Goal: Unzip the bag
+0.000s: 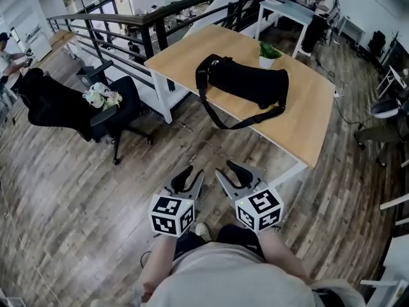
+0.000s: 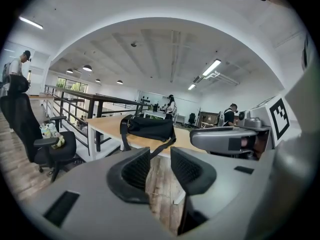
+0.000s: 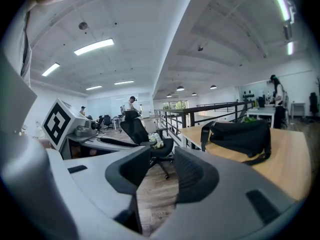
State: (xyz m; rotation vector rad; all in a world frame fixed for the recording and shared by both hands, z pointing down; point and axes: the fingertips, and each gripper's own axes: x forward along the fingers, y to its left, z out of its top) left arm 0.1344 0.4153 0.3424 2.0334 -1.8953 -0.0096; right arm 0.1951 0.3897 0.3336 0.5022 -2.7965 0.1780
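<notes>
Office chair [image 1: 64, 107]: black, on the wood floor [image 1: 77, 203] at the far left of the head view, well apart from the table. A pale bundle [image 1: 102, 96] lies on its seat; it looks like a bunch of flowers, though the view is too small to confirm.
Railing [image 1: 128, 24]: dark metal, running behind the chair and along the far edge of the table.
Left gripper [image 1: 192, 173]: held low in front of the person, over the floor, short of the table's near edge. In the left gripper view its jaws [image 2: 160, 159] stand partly apart with only floor boards showing in the gap; nothing is gripped.
Right gripper [image 1: 227, 170]: just beside the left one, at the same level (marker cubes side by side). In the right gripper view its jaws [image 3: 162, 166] stand spread, the gap empty apart from floor behind it.
Bag [image 1: 246, 80]: black, lying on its side on the table top, toward the far edge, well apart from both grippers. Zip state not resolvable at this range.
Strap [image 1: 236, 123]: one loop trailing from the bag toward the table's near edge, flat on the top.
Potted plant [image 1: 268, 53]: small, white pot, touching or just behind the bag's far side.
Table [image 1: 319, 126]: light wood top, white legs.
</notes>
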